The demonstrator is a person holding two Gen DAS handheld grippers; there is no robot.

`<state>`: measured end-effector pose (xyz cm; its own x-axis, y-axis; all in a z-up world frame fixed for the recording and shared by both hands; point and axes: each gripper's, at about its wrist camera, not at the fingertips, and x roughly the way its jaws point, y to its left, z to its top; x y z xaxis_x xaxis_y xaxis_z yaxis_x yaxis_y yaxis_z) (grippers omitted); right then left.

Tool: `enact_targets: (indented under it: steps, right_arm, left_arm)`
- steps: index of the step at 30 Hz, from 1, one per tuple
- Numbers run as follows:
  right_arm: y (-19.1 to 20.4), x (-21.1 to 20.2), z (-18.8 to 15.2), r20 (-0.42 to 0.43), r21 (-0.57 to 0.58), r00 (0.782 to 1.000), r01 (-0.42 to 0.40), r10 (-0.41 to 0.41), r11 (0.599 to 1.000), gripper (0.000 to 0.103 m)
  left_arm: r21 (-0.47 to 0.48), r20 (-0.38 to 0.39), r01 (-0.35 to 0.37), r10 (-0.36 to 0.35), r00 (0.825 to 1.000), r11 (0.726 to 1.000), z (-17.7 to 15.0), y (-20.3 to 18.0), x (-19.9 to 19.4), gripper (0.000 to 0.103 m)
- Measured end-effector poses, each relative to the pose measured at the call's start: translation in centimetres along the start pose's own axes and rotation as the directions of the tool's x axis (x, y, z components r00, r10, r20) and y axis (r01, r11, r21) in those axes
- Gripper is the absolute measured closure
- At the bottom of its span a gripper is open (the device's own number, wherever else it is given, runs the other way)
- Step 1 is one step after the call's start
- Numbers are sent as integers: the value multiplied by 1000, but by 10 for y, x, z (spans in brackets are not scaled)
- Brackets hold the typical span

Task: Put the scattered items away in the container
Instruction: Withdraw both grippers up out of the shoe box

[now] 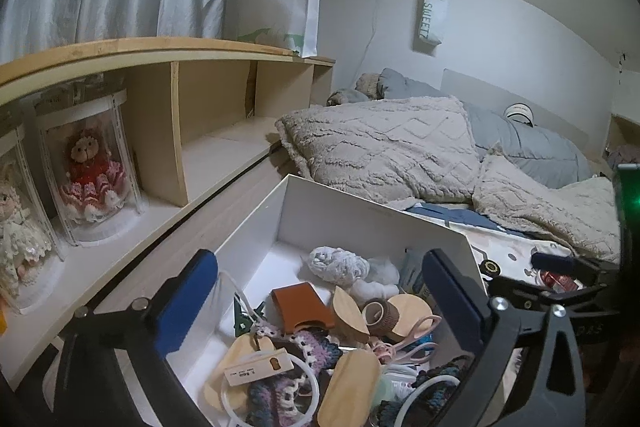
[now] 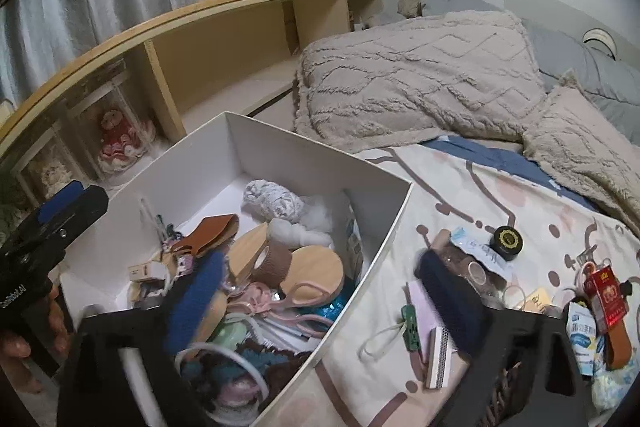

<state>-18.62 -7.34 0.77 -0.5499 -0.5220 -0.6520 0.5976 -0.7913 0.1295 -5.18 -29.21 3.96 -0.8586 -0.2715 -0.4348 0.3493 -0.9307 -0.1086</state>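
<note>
1. Looking from the left side first: my left gripper [image 1: 320, 299] hangs above the white box [image 1: 376, 207] with its jaws wide apart and nothing between them. Below it lie the wooden pieces [image 1: 352, 311], a brown leather piece [image 1: 300, 303] and the pink scissors [image 1: 416, 339]. If I lower this hand without care, a finger can catch the white ring [image 1: 296, 383] and pull things out again.

2. The box is already quite full near my side. I think a new item put on top of this heap can slide over the low front wall, so the far corner by the grey yarn [image 2: 272, 201] is the safer place.

3. My right gripper [image 2: 312, 291] is also fully open and holds nothing; one finger is over the box, the other over the bedsheet [image 2: 440, 179]. The box wall sits between the fingers, so a careless closing can pinch it and tip the box.

4. To the right, the scattered items wait on the sheet: a pink pad [image 2: 424, 311], a small black jar [image 2: 506, 241], a red packet [image 2: 606, 293] and a blue-white sachet [image 2: 582, 339]. The jar is round and can roll away on the soft bed; the thin sachet can slip from the pads.
</note>
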Motion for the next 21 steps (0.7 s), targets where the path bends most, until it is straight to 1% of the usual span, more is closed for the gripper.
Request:
enact_targets:
  steps: [3, 5, 8, 13, 21]
  right_arm:
    - [1, -11, -2, 42, -13, 998, 39, -38, 999, 0]
    - [-1, -17, -3, 55, -7, 998, 45, -44, 999, 0]
    - [-5, -24, -6, 69, 9, 997, 45, -45, 999, 0]
    - [-9, -36, -10, 96, 11, 993, 72, -73, 997, 0]
    - [-16, -50, -13, 120, 26, 989, 86, -89, 996, 0]
  left_arm:
    - [15, 2, -7, 7, 1000, 1000, 0, -5, -3, 0]
    - [23, 4, -10, 10, 1000, 1000, 0, -9, -6, 0]
    - [27, 6, 7, -7, 1000, 1000, 0, -14, -9, 0]
    - [48, 12, 9, -10, 1000, 999, -1, -21, -15, 0]
    - [69, 23, 24, -26, 999, 997, -1, -31, -23, 0]
